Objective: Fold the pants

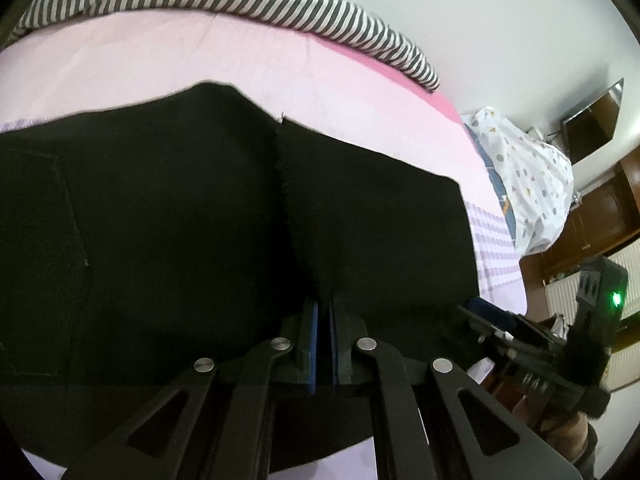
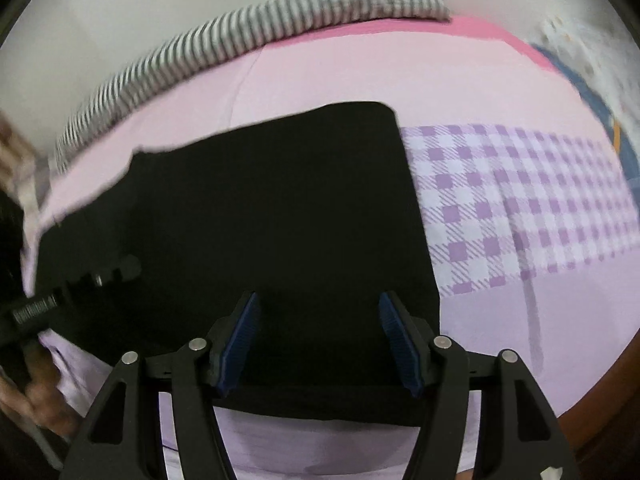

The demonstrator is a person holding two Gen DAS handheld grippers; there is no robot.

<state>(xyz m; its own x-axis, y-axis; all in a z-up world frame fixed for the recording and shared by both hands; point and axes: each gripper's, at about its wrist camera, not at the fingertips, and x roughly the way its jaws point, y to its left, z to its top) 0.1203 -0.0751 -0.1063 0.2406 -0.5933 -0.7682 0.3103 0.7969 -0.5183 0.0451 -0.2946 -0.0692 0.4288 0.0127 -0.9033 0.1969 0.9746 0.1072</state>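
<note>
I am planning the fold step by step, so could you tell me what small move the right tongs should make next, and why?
Probably close the right tongs on the near edge of the black pants. Their blue pads stand wide apart over the cloth, gripping nothing, while the left tongs look pinched shut on the same garment. Both need a hold before lifting the fold.

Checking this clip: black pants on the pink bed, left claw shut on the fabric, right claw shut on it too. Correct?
Not quite. The right claw is open above the black pants, as the right wrist view shows. The left claw is indeed shut on the fabric, on the pink bed.
</note>
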